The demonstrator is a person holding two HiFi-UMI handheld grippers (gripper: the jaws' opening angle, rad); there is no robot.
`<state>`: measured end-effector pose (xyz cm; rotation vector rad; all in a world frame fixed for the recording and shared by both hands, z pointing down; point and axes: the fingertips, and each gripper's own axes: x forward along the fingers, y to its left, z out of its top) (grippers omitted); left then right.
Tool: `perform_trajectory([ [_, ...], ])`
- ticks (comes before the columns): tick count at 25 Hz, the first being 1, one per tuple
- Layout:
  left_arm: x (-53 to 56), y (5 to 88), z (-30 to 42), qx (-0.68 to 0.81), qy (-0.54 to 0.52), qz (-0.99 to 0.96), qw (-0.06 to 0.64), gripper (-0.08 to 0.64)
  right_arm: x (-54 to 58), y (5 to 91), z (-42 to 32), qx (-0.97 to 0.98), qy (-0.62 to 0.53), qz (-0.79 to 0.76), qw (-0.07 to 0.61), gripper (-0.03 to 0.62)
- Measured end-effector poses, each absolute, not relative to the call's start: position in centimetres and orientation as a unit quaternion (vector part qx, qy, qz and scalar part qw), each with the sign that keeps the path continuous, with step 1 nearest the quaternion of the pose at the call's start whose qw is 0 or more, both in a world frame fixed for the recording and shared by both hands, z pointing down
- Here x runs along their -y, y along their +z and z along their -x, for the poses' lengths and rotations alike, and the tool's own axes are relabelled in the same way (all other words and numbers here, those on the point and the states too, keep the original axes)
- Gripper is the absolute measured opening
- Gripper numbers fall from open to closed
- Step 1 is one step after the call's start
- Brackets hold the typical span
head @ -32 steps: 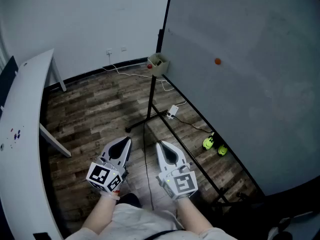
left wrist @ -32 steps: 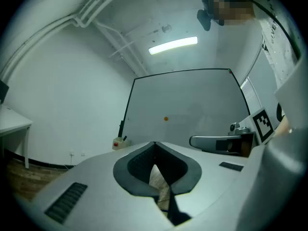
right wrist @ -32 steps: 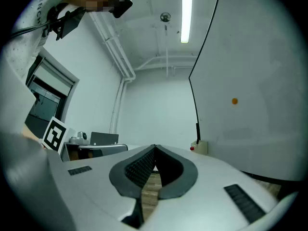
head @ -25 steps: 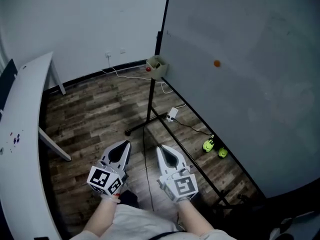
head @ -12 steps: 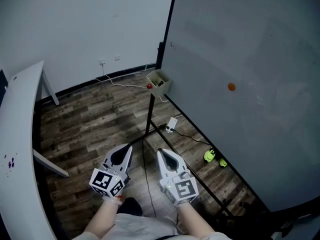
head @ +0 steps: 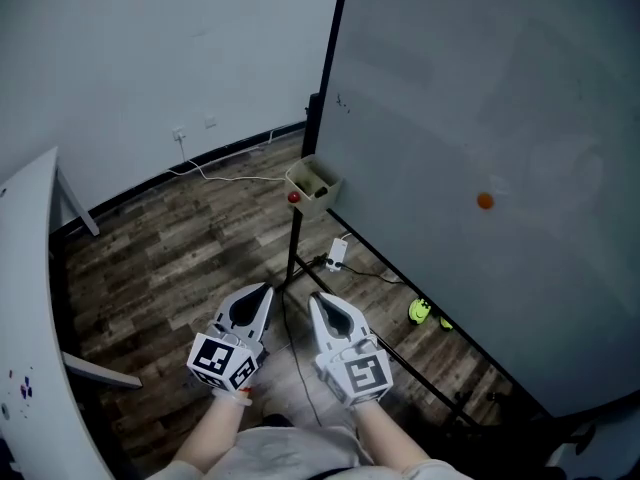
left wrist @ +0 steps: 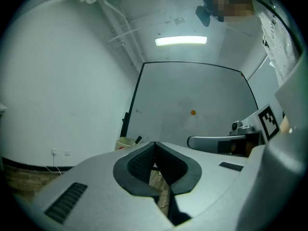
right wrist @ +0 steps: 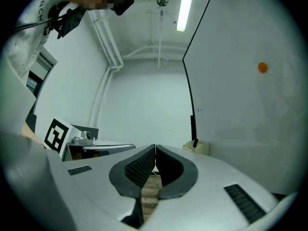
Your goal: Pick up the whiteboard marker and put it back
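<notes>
A dark whiteboard marker (left wrist: 138,139) stands upright in a small beige box (head: 314,183) fixed to the edge of the whiteboard (head: 480,118); the right gripper view shows the same marker (right wrist: 195,143) in the box (right wrist: 198,148). A red piece (head: 294,197) sits on the box's near side. My left gripper (head: 262,291) and right gripper (head: 318,299) hang side by side over the wooden floor, short of the box, pointing toward it. Both are shut, jaws closed on nothing, as seen at the left gripper (left wrist: 154,144) and the right gripper (right wrist: 155,147).
An orange magnet (head: 485,201) sticks to the whiteboard. The board's black stand leg (head: 292,253), a white adapter (head: 337,253) with cables, and yellow-green objects (head: 420,312) lie on the floor ahead. A white table (head: 30,298) runs along the left.
Both grippers have moved forward together toward the whiteboard's box, which now appears closer and lower in the head view. Their jaws stayed shut throughout.
</notes>
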<state>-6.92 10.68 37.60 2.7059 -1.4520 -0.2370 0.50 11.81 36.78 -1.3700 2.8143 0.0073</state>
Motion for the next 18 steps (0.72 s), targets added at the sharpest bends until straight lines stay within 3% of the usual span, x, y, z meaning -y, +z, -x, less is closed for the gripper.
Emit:
perform_trajectory([
  [18, -2.6, 40.5, 5.8, 0.430, -0.071, -0.898, 0.062, 0.015, -3.8, 38.6, 1.1, -0.882, -0.008, 0.471, -0.011, 0.020],
])
